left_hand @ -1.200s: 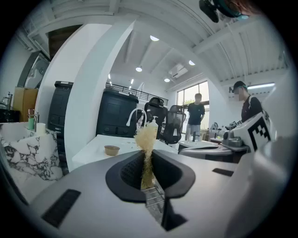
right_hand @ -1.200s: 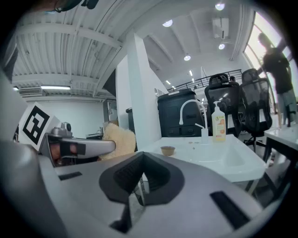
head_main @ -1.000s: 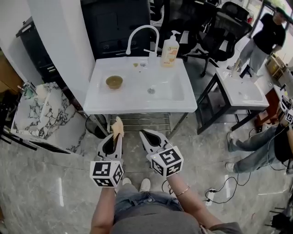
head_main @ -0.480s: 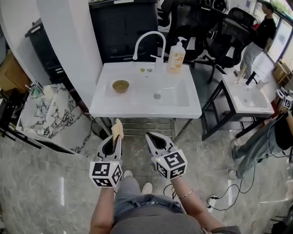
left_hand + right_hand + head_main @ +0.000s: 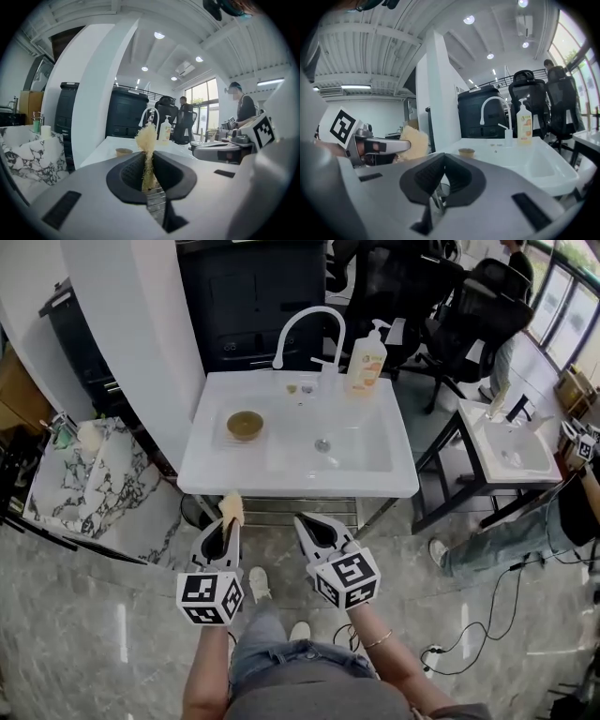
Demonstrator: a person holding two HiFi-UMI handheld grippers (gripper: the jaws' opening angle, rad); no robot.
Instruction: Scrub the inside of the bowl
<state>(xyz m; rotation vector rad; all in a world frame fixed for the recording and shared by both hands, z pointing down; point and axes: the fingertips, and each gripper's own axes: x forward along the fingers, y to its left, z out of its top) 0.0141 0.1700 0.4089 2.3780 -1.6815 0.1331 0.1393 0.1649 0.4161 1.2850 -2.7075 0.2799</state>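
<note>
Left gripper pinches the scrubber upright, likely ready for scrubbing. Right gripper is pressed together, empty. Bowl waits far ahead on the sink, well apart.

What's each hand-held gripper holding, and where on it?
Left hand-held gripper: tan fibrous scrubber, pinched by its lower end. Right hand-held gripper: shut, empty.

light: bright, even, from ceiling lights and window | glare: streak on glossy floor | edges: fisheye bend, black vignette in gripper views | focus: near foreground possibly soft
</note>
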